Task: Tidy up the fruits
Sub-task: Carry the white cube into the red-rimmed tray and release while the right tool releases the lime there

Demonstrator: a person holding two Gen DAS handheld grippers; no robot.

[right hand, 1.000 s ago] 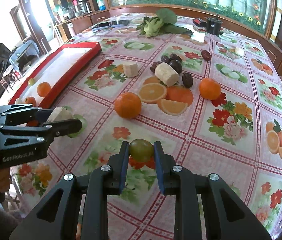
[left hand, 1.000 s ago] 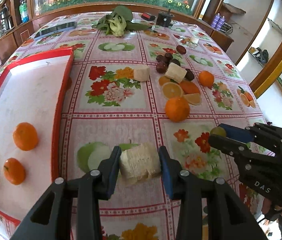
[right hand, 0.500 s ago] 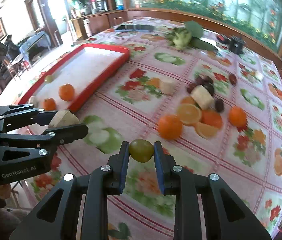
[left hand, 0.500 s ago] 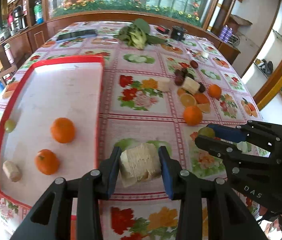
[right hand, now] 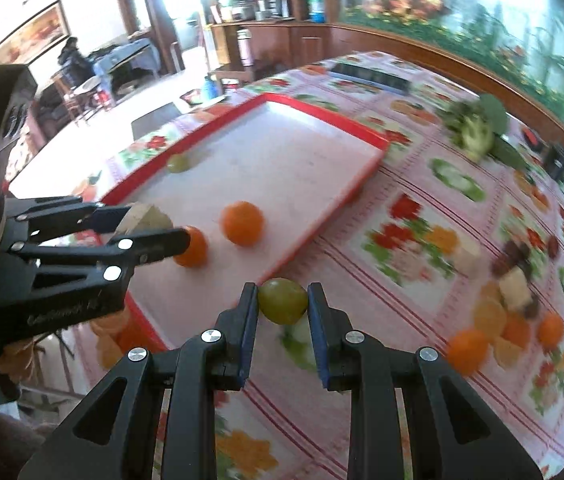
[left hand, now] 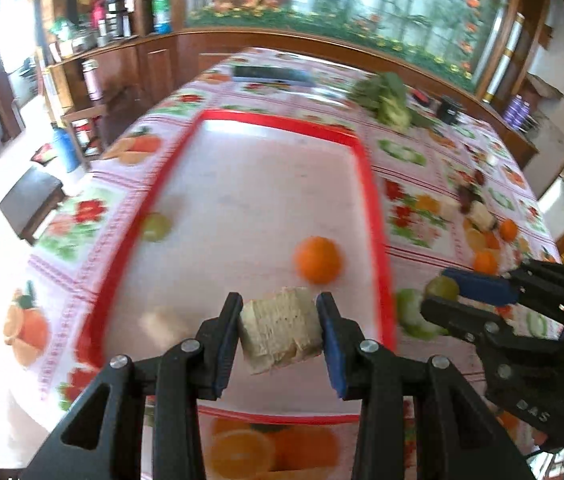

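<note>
The left gripper [left hand: 278, 334] is clamped on a pale banana chunk [left hand: 280, 334], hanging tilted downward over the red tray [left hand: 377, 216] near its front edge. The right gripper [right hand: 283, 300], nearly closed, pinches a green grape [right hand: 283, 300] just beside the tray's right rim, above the desk [right hand: 413, 280]. Motion blur smears the fruit lying on the tray.
</note>
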